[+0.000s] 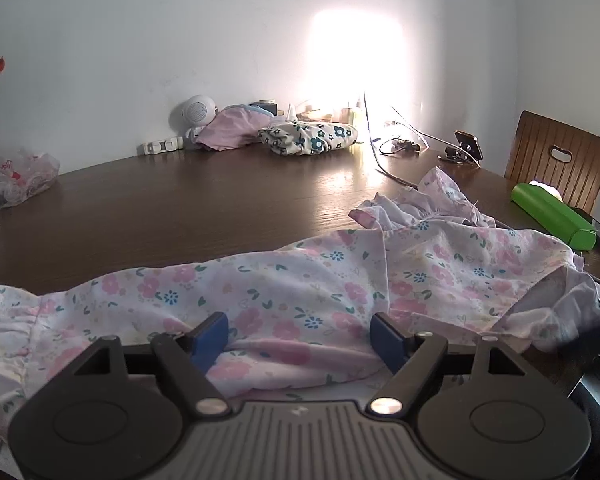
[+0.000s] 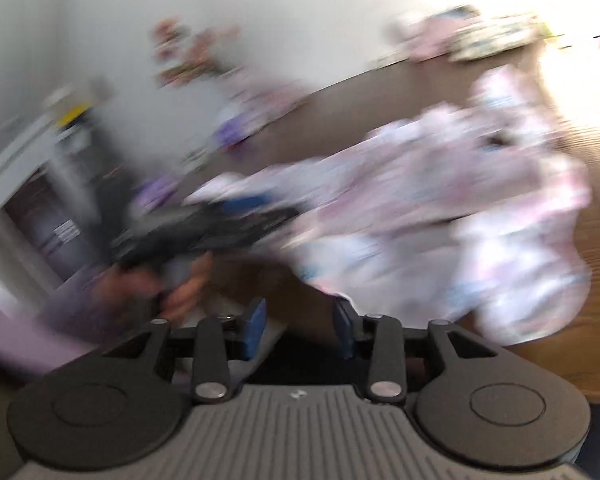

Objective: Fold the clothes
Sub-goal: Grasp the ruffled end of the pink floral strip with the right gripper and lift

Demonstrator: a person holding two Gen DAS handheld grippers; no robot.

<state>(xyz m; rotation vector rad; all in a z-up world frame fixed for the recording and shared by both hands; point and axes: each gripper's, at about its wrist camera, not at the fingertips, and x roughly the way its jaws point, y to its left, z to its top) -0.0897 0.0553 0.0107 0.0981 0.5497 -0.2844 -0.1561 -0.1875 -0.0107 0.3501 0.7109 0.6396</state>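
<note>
A pink floral garment (image 1: 340, 272) lies crumpled in a long band across the near part of the brown wooden table (image 1: 180, 200). My left gripper (image 1: 298, 338) hangs low over its near edge, blue pads wide apart. Cloth lies under and between them and neither pad presses on it. The right wrist view is heavily blurred. There the garment (image 2: 440, 200) is a pale heap ahead and to the right. My right gripper (image 2: 300, 328) stands open at the table's front edge, with nothing between its blue pads. A hand (image 2: 180, 288) holds the left gripper (image 2: 236, 208) at the heap's left end.
Along the far wall lie a folded floral bundle (image 1: 310, 136), a pink cloth (image 1: 230, 130) and a white round speaker (image 1: 196, 110). Cables (image 1: 400, 148) and a phone on a stand (image 1: 468, 146) sit at the back right. A green case (image 1: 554, 216) and a wooden chair (image 1: 560, 160) are on the right, a plastic bag (image 1: 20, 176) on the left.
</note>
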